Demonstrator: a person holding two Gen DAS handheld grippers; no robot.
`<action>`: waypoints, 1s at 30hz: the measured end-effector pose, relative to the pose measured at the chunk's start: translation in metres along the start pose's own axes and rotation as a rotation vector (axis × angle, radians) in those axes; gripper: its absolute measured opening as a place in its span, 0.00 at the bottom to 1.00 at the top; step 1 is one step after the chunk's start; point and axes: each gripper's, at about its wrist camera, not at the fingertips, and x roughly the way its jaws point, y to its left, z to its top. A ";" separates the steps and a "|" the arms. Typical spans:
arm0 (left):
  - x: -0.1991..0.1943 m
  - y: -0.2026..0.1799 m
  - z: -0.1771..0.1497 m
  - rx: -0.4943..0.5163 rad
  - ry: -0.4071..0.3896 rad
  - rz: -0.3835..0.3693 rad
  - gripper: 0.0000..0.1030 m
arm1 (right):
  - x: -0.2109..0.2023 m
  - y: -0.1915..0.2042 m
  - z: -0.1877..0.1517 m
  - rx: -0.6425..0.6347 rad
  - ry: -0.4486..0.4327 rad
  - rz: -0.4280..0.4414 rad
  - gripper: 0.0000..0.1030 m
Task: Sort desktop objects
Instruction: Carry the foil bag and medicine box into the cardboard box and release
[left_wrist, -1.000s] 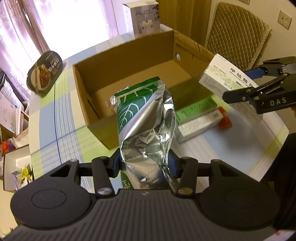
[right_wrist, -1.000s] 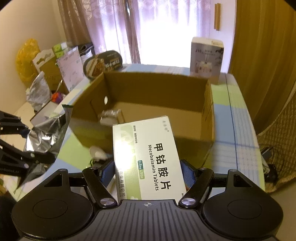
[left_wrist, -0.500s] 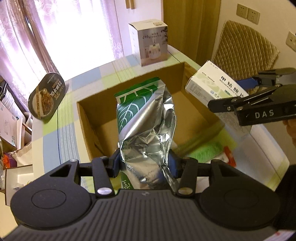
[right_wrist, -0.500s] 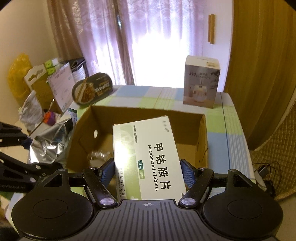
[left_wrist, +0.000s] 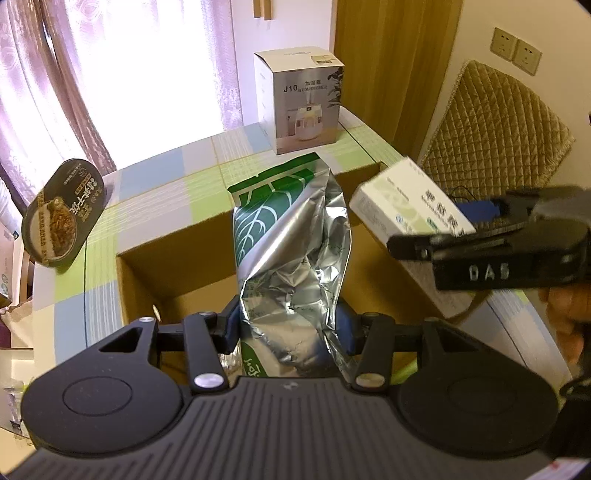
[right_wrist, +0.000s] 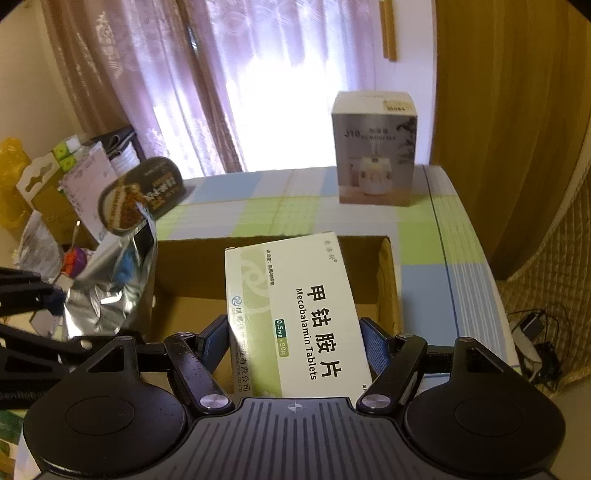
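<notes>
left tool (left_wrist: 288, 325) clamped on foil pouch (left_wrist: 291, 251) | right tool (right_wrist: 295, 339) clamped on Mecobalamin tablet box (right_wrist: 295, 306) | both poised over cardboard box (right_wrist: 384, 273) at 12 o'clock, ready for dropping in

Box floor: mostly hidden behind foil pouch (left_wrist: 291, 258) and tablet carton (right_wrist: 295, 317).
Right gripper (left_wrist: 436, 240): blurred; lettering perhaps "DAS".

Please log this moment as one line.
left tongs: hold foil bag | right tongs: hold pill box | both above cardboard box
</notes>
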 end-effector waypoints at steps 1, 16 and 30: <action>0.004 0.001 0.002 -0.005 0.001 0.001 0.43 | 0.004 -0.002 0.000 0.003 0.007 -0.003 0.69; 0.064 0.004 0.012 -0.046 0.046 0.003 0.44 | 0.038 -0.025 -0.009 0.039 0.053 -0.023 0.69; 0.045 0.014 -0.001 -0.064 -0.007 0.027 0.50 | 0.042 -0.025 -0.012 0.036 0.060 -0.019 0.66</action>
